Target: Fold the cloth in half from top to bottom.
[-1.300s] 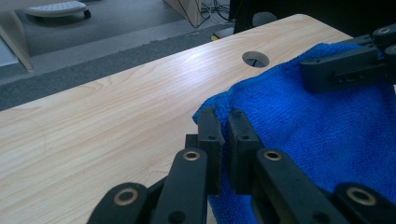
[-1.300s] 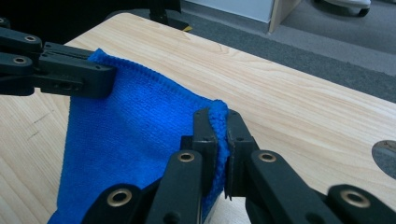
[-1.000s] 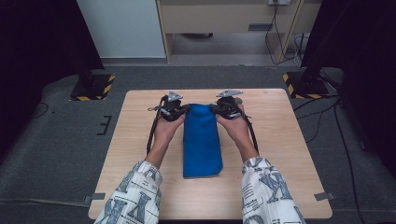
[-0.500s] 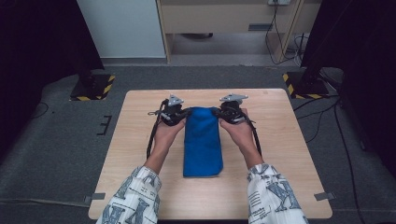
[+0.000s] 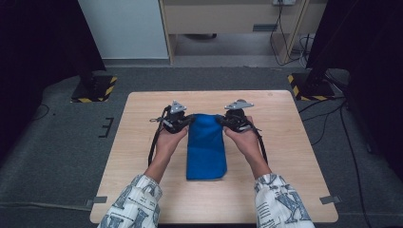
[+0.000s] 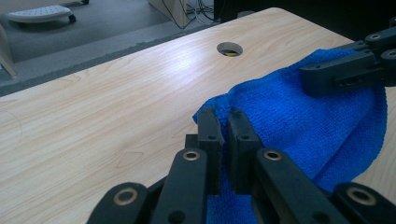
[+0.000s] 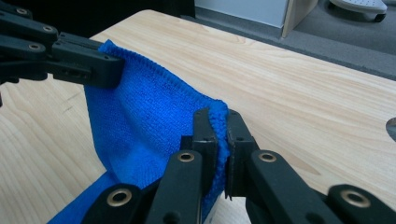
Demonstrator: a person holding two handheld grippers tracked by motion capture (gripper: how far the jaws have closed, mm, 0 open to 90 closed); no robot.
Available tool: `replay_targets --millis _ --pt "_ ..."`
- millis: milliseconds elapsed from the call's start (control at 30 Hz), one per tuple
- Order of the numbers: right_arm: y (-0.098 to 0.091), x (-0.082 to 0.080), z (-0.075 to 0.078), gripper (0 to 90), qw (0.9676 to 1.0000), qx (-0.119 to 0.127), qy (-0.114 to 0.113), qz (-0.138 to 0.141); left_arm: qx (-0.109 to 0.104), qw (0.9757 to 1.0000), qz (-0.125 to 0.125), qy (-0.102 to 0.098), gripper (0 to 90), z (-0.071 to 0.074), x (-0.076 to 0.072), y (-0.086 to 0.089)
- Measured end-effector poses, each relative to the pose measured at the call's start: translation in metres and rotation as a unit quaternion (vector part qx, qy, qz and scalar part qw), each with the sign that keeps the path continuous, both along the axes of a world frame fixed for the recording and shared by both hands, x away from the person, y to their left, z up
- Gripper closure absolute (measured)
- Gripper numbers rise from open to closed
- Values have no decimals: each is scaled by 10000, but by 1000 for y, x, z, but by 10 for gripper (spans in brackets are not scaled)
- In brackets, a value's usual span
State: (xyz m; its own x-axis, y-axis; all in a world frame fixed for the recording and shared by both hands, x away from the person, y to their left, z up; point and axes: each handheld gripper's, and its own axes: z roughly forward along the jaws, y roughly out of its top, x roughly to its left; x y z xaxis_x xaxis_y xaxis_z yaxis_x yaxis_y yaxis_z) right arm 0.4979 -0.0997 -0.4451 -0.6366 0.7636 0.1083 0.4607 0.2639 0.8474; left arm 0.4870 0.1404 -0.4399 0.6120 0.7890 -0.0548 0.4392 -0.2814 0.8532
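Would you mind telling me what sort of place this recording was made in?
Probably a lab or recording workspace: a light wooden table stands on grey carpet, with yellow-and-black striped stand bases and trailing black cables around it.

I count one blue microfibre cloth [image 5: 206,145], one wooden table [image 5: 285,142] with one cable hole [image 6: 229,48], and two grippers: left gripper [image 5: 184,121], right gripper [image 5: 225,120].

Light wood-grain table [image 5: 294,156], square top with rounded corners, standing on grey floor. A round cable hole [image 6: 229,48] sits near the far right corner. One folded blue cloth [image 5: 206,152] lies lengthwise at the centre, its far end lifted off the surface
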Motion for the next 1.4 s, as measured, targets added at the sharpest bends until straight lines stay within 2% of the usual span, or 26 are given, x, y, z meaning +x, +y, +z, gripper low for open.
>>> replay_targets --millis 167,500,800,967,1167,1267,1400 --pt "-1 -6 0 859 10000 8 -29 45 0 10000 -26 -46 855 0 -5 1" --pt "-2 -11 2 859 10000 51 -30 80 -31 10000 -44 -9 854 0 -11 3" --pt "-2 -20 2 859 9998 43 -31 170 34 10000 -87 11 852 1 -21 3" --pt "-3 -22 0 858 9997 -19 -20 236 19 9999 -111 18 851 -1 -24 3" --pt "-3 -22 -2 855 9996 3 10 265 21 9999 -102 9 850 -1 -23 5" --pt "-2 -22 -1 853 9997 41 4 249 -47 9999 -104 6 848 0 -21 7" --pt "-3 -25 -1 851 9996 68 12 290 30 9998 -200 -16 847 2 -25 7"
